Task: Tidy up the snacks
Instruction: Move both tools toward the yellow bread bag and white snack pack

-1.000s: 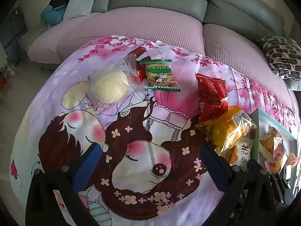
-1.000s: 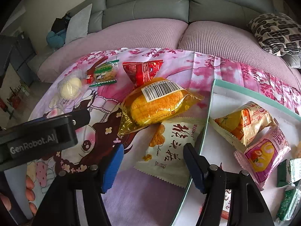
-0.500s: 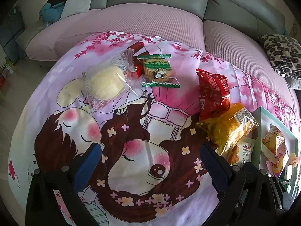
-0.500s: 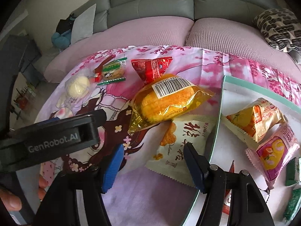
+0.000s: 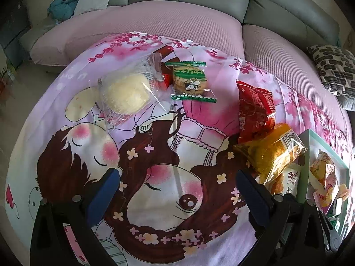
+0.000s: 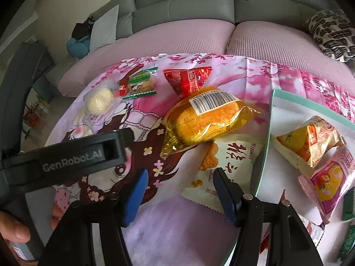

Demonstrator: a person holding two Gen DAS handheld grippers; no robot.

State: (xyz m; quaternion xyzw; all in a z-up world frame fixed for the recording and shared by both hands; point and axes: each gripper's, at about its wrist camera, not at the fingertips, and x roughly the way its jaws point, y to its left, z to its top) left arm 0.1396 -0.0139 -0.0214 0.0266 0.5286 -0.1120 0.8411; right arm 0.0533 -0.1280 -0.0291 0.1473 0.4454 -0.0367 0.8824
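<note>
Narrowing its jaws, the right gripper hangs unclenched over a white snack packet beside the tray, gripping nothing yet; a pickup looks imminent. The left gripper waits, spread wide and empty.

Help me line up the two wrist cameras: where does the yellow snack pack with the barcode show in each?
Left wrist view: the yellow snack pack lies at the right, just beyond the right finger, beside the tray.
Right wrist view: the pack sits at centre, beyond the gripper, overlapping a white packet.
Shared landmark: the red packet touching its far side.
</note>
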